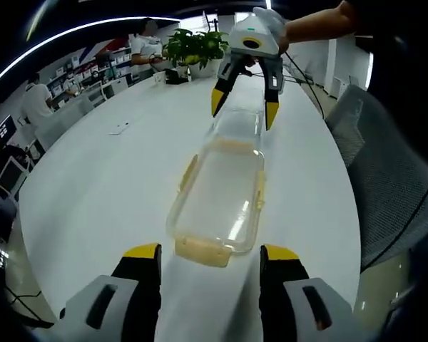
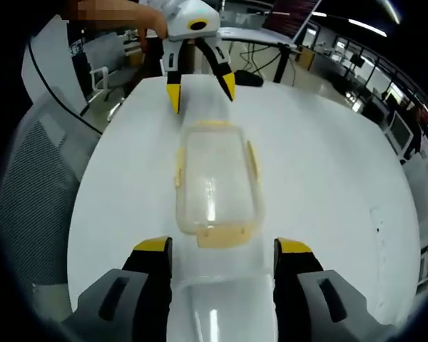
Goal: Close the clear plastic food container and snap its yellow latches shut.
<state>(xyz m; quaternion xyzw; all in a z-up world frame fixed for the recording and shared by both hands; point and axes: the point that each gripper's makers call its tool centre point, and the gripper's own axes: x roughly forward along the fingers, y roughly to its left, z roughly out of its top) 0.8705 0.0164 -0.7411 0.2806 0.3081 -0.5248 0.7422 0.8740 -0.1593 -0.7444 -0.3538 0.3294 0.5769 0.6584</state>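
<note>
The clear plastic food container (image 1: 220,196) lies lengthwise on the white surface (image 1: 107,185), right between my two grippers. Its lid (image 2: 212,178) sits on top, and I can see yellow latches (image 1: 187,173) along both long sides and at the ends; the long-side ones flare away from the wall, so I read them as not snapped down. Whether the lid is fully seated I cannot tell.

In the left gripper view, my left gripper (image 1: 210,258) points along the container from its near end, low over the surface, its yellow-tipped fingers (image 1: 143,251) spread wide on either side of the end latch (image 1: 203,251), close to it but gripping nothing. Across from it, the right gripper (image 1: 244,107) hangs over the far end, tilted downward from a person's hand (image 1: 310,25), fingers parted and empty.

The right gripper view gives the mirror picture: its own fingers (image 2: 294,247) stand well apart just short of the near end latch (image 2: 220,235), while the left gripper (image 2: 200,89) faces me at the far end, likewise splayed.

Beyond, a potted plant (image 1: 196,48) stands at the far end of the surface, a mesh chair (image 1: 389,171) beside it.
</note>
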